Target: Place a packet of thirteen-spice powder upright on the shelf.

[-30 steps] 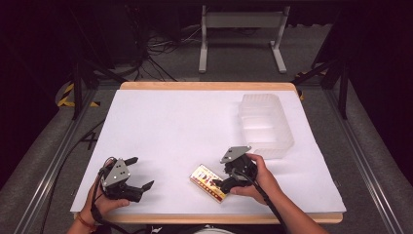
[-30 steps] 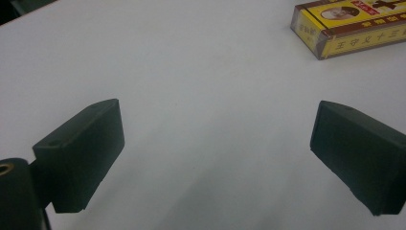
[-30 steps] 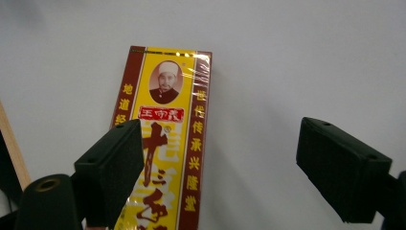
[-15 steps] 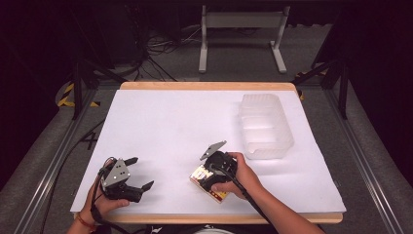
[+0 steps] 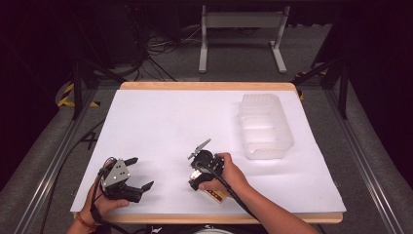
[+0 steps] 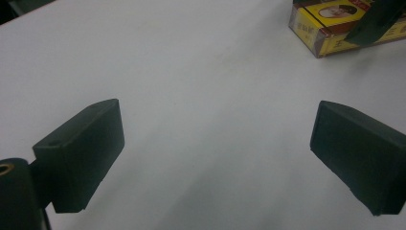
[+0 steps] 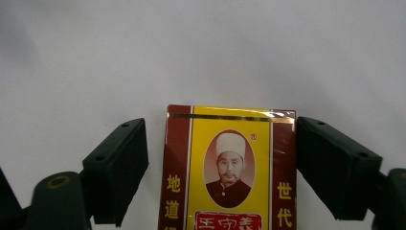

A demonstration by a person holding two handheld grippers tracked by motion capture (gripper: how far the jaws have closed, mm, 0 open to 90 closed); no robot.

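A yellow and dark red box with a portrait and Chinese characters lies flat on the white table sheet near the front edge. My right gripper is open with a jaw on each side of the box: the right jaw is at its edge and the left jaw stands a small gap away. From above, the hand and right gripper cover most of the box. My left gripper rests open at the front left, nothing between its jaws; it sees the box farther off.
A clear plastic container with ribbed compartments stands at the right side of the table, beyond the right hand. A metal stand and cables lie on the floor behind the table.
My right gripper has moved left along the front of the table and come over the box, which its jaws now straddle. The left gripper has stayed where it was.
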